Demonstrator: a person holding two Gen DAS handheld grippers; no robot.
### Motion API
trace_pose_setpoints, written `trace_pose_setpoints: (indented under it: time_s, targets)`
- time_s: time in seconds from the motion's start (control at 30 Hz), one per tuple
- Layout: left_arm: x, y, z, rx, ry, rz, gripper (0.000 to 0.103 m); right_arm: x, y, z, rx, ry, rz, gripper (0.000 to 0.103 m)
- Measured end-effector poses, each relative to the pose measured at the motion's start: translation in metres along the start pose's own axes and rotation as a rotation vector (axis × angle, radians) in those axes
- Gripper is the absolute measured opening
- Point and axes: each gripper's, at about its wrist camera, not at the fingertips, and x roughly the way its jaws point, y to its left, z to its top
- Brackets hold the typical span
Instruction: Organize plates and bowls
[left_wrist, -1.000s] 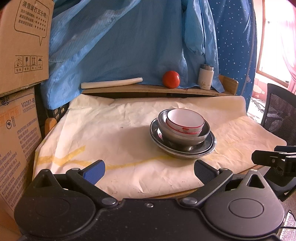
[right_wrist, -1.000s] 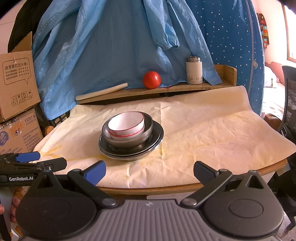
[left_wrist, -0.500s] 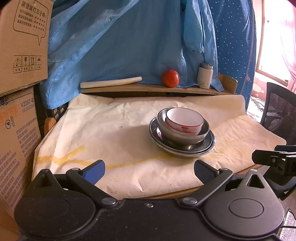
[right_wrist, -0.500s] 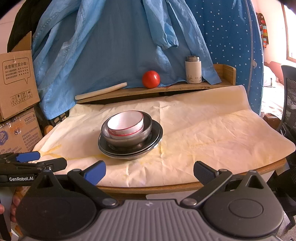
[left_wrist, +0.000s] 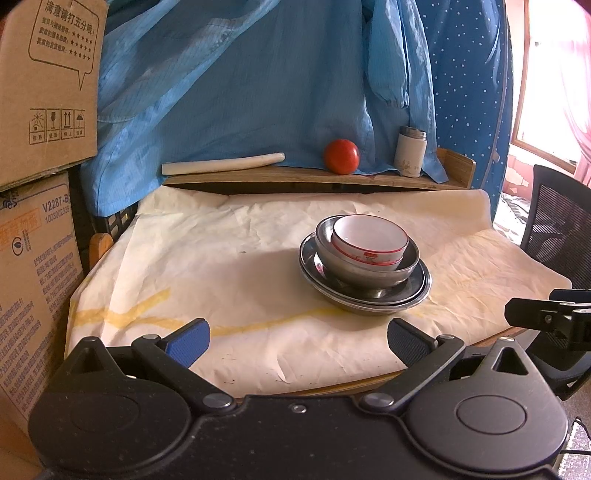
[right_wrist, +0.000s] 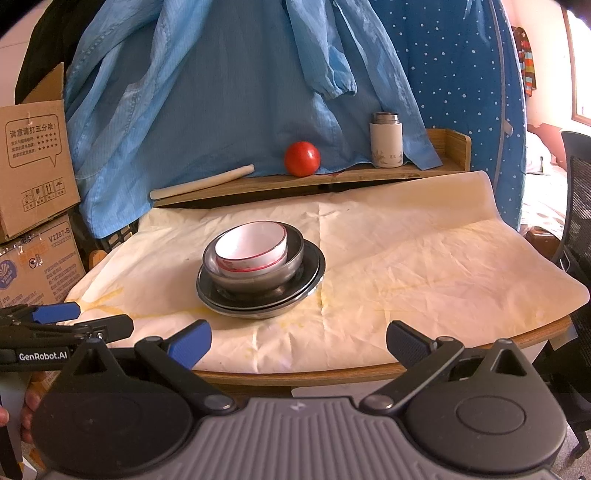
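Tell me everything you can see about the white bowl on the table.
The white bowl is small and round, glossy like ceramic, with red bands around its outside. It looks empty and sits upright, slightly tilted, inside a larger metal bowl, which rests on stacked metal plates. No gripper touches it.

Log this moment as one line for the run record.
left hand-held gripper: open, empty | right hand-held gripper: open, empty | white bowl in metal bowl on metal plates, stacked | both at near table edge
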Motion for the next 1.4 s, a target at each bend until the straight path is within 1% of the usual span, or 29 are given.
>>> trace_pose_setpoints:
  time_s: [1.4]
  targets:
    - [0.0024, 0.0012, -0.0019, 0.001, 0.013, -0.002, 0.102, -0.0002, -0.0023, -0.0038, -0.001, 0.007, 0.001, 0.103]
